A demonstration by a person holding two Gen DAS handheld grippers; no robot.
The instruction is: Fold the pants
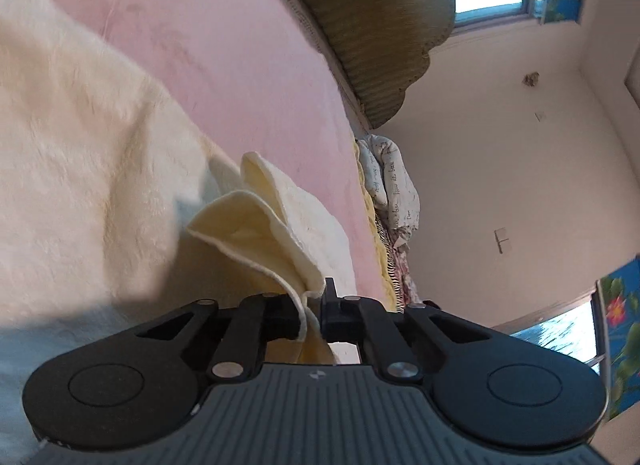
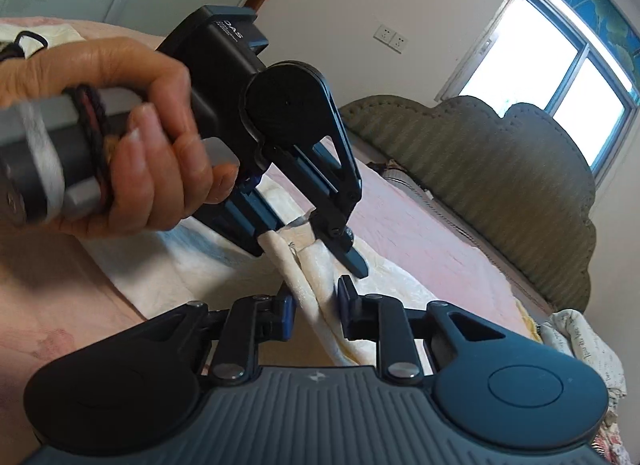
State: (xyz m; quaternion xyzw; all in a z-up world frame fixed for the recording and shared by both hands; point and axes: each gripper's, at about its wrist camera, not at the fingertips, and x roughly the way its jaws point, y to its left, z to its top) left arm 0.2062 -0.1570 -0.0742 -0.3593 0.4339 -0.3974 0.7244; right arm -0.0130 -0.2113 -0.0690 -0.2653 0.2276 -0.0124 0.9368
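Note:
The pants (image 1: 72, 153) are cream, fluffy fabric spread over a pink bed. My left gripper (image 1: 314, 311) is shut on a folded cream edge of the pants (image 1: 272, 233), which bunches up just ahead of its jaws. In the right wrist view my right gripper (image 2: 314, 307) has its jaws around a rolled cream band of the pants (image 2: 308, 265), closed against it. The left gripper (image 2: 304, 225) shows there too, held by a hand (image 2: 132, 125), gripping the same fabric just above my right gripper.
The pink bedsheet (image 1: 224, 49) covers the bed. An olive padded headboard (image 2: 480, 169) stands at the bed's end under a window (image 2: 552, 69). Printed bedding (image 1: 392, 189) is bunched at the bed's edge by the white wall.

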